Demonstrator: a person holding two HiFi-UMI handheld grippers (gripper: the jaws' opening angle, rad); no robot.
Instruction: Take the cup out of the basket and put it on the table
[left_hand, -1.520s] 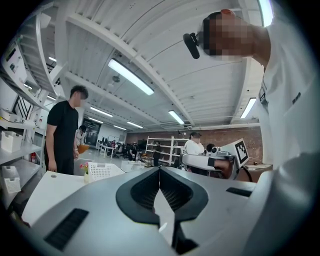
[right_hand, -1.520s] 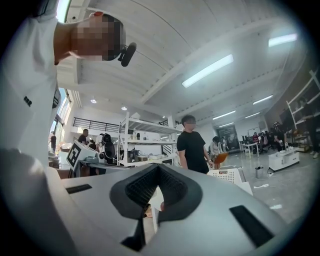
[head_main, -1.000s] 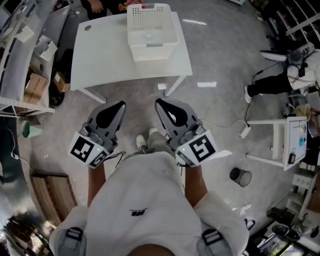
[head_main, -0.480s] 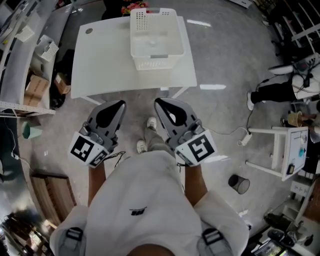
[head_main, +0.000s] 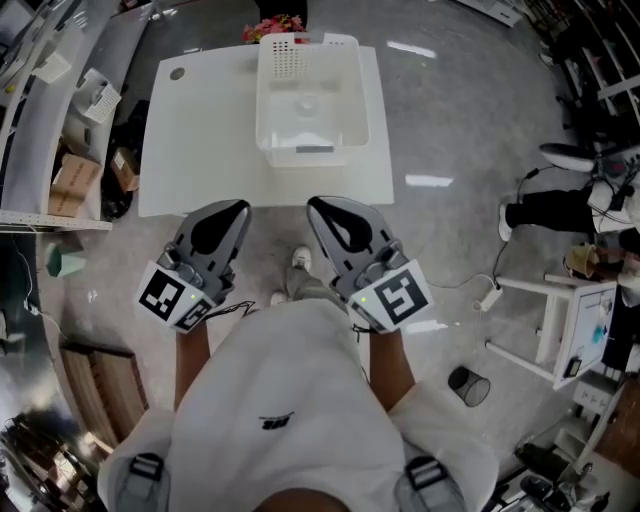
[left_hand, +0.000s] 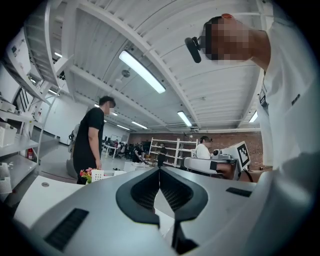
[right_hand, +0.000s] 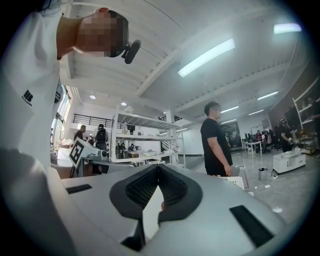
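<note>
Nothing is done yet: the left gripper (head_main: 241, 207) and right gripper (head_main: 313, 202) hang closed and empty, short of the white table (head_main: 210, 130), while a faint clear cup (head_main: 305, 100) seemingly sits in the basket (head_main: 312, 152).

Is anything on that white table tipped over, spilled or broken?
Nothing stands out. The basket stands upright and square on the white table, with no spill around it. What lies inside it is too faint to make out. The left gripper and right gripper are shut and empty, and neither touches the basket.
</note>
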